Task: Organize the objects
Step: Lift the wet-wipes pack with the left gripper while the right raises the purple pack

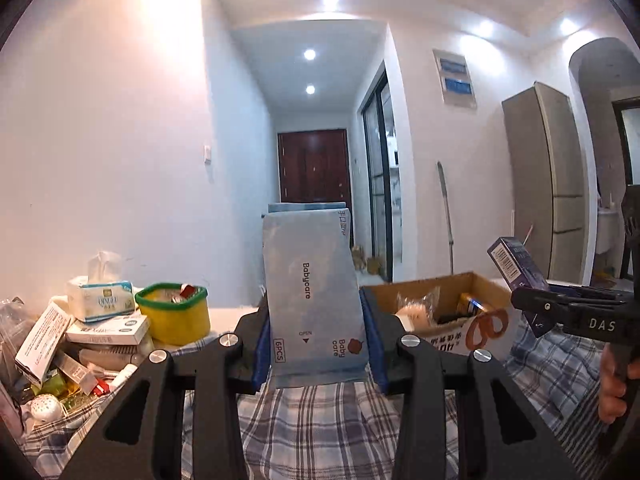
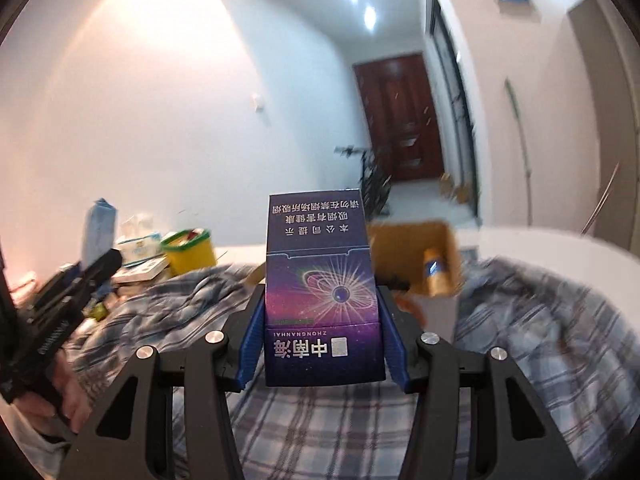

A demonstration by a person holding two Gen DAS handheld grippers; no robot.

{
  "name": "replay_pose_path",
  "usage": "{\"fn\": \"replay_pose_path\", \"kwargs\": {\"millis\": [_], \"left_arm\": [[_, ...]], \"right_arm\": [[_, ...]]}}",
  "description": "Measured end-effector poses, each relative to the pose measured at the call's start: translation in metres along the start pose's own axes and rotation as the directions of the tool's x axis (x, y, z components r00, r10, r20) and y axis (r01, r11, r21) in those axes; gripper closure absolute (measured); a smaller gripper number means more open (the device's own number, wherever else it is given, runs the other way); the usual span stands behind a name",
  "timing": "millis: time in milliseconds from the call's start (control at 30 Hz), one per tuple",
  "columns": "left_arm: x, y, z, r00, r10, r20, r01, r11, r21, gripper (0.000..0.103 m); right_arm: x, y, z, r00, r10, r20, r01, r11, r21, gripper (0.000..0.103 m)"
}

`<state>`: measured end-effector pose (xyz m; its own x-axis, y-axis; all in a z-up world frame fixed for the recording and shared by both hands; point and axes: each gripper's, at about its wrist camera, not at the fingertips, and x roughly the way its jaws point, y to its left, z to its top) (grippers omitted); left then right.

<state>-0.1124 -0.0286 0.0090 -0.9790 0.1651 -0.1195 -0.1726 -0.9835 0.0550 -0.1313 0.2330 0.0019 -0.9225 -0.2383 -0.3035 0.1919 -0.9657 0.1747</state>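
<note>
Plaid cloth (image 1: pixel 320 420) in blue and grey covered the surface, and at its far side stood an open cardboard box (image 1: pixel 460 284), the landmark for everything here. Its mouth faced upward, with a yellow can and a wrapped item inside, and free room showed between them. The near rim of the box was the edge any incoming item would have to clear.

Left of the box, well apart, sat a yellow tub (image 1: pixel 176 316) with a green rim, and beyond it a heap of loose cartons and a tissue pack (image 1: pixel 102 300).

The left gripper (image 1: pixel 318 344) was clamped on a pale blue Babycare packet (image 1: pixel 312 292), held upright with its long axis pointing away from the hand. The packet hung above the cloth, just left of the box and short of its near rim.

The right gripper (image 2: pixel 324 354) was clamped on a purple cigarette carton (image 2: pixel 322 292), long axis also running away from the hand. In the right wrist view the box (image 2: pixel 416 256) lay ahead and slightly to the right of the carton, with bare cloth between.

By my judgement the right hand was the nearer to the box opening, and the air over the box looked free for either item to travel in from above.
</note>
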Motion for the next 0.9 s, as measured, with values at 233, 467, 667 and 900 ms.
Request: {"fn": "replay_pose_path", "kwargs": {"millis": [233, 467, 667, 900], "left_arm": [[0.011, 0.005, 0.0, 0.998, 0.036, -0.058, -0.036, 0.999, -0.001, 0.062], [0.011, 0.007, -0.004, 0.997, 0.032, -0.067, -0.034, 0.999, -0.03, 0.062], [0.01, 0.001, -0.004, 0.998, 0.017, -0.066, -0.017, 1.0, 0.0, 0.062], [0.005, -0.002, -0.003, 0.999, 0.026, -0.044, -0.025, 1.0, 0.007, 0.062]], "right_arm": [[0.009, -0.004, -0.001, 0.997, 0.056, -0.058, -0.053, 0.997, 0.063, 0.053], [0.0, -0.013, -0.001, 0.994, 0.11, -0.005, -0.108, 0.983, 0.145, 0.053], [-0.008, 0.001, 0.001, 0.996, 0.063, 0.057, -0.066, 0.997, 0.034, 0.053], [-0.01, -0.004, 0.012, 0.999, -0.009, 0.045, 0.008, 1.0, 0.016, 0.053]]}}
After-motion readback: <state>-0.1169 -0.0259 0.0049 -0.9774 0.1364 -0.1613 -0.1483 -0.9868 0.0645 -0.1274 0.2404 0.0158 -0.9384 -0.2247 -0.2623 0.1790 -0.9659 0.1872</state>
